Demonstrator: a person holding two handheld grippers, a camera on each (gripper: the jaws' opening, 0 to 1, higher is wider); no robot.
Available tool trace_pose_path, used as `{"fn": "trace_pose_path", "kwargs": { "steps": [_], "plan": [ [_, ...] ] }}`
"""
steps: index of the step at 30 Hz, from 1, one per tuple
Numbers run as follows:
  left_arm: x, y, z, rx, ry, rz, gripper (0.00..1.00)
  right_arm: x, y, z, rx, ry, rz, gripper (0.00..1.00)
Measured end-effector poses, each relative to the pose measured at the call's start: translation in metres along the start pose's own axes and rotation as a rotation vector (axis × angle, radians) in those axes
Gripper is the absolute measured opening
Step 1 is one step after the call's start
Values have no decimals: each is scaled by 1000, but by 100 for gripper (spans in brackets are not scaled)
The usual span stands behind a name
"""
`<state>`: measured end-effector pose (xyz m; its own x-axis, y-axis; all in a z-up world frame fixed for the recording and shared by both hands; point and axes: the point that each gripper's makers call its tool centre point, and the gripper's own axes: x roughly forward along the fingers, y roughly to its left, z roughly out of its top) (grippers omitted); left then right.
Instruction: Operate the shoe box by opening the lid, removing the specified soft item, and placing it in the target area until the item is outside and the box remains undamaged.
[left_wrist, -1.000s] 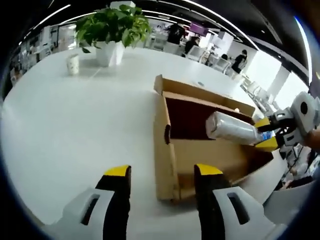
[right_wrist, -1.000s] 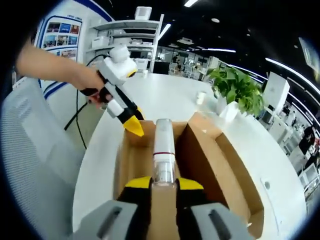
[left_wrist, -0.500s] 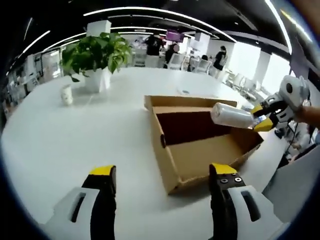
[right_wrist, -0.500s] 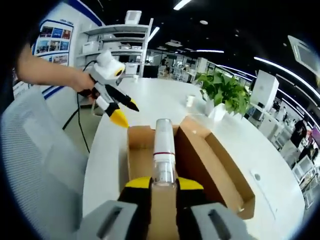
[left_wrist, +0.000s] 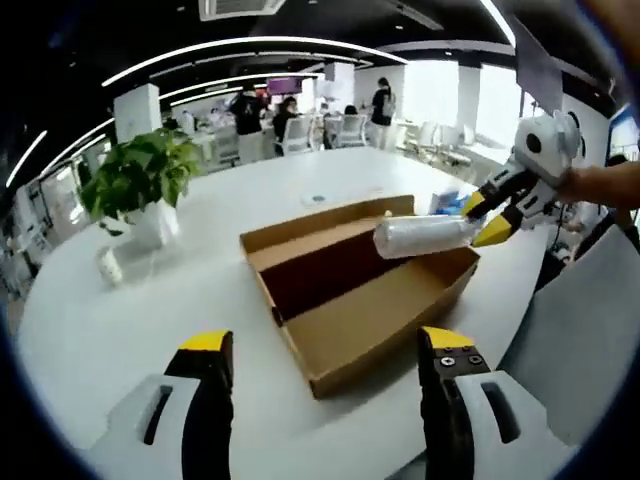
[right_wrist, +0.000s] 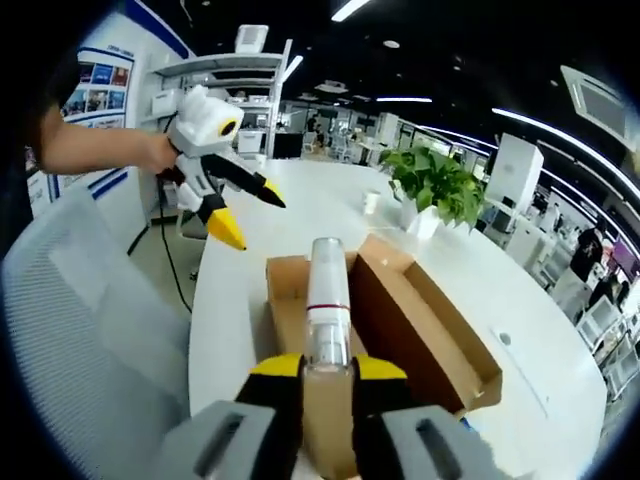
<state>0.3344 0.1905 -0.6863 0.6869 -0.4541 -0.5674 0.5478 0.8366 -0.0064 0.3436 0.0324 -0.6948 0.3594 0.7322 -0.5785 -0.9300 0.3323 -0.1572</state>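
Cardboard shoe box (left_wrist: 385, 315) open, no legible print; right gripper (right_wrist: 327, 368) fingers clamp wrapped roll (right_wrist: 327, 300); left gripper (left_wrist: 325, 345) fingers wide.

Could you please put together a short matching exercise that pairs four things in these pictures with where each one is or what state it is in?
Things:
1. brown cardboard shoe box
2. clear-wrapped white roll
3. left gripper
4. white paper cup

States or places:
A. jaws spread apart, holding nothing
B. beside the potted green plant
C. clamped in the right gripper, above the box
D. lid open, on the white table

Pairs: 1-D, 2-C, 3-A, 4-B
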Motion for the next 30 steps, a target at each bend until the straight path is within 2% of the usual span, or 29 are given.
{"fn": "trace_pose_path", "kwargs": {
  "steps": [4,8,11,17,24,30],
  "plan": [
    [2,-16,15,58,-13,-53,78,-10,4,-1,6,5,-11,13],
    [7,-39,30,83,-24,-137,79,-17,9,-4,-4,14,-21,13],
    [11,-53,36,176,-11,-192,79,-21,12,-6,1,14,-22,13],
    [16,-76,44,298,1,-273,76,-29,20,-7,-1,23,-20,13],
    [19,-88,55,382,10,-328,72,-35,29,-7,0,32,-7,13],
    [21,-101,63,478,22,-387,65,-39,33,-10,-12,57,4,13]
  ]
}}
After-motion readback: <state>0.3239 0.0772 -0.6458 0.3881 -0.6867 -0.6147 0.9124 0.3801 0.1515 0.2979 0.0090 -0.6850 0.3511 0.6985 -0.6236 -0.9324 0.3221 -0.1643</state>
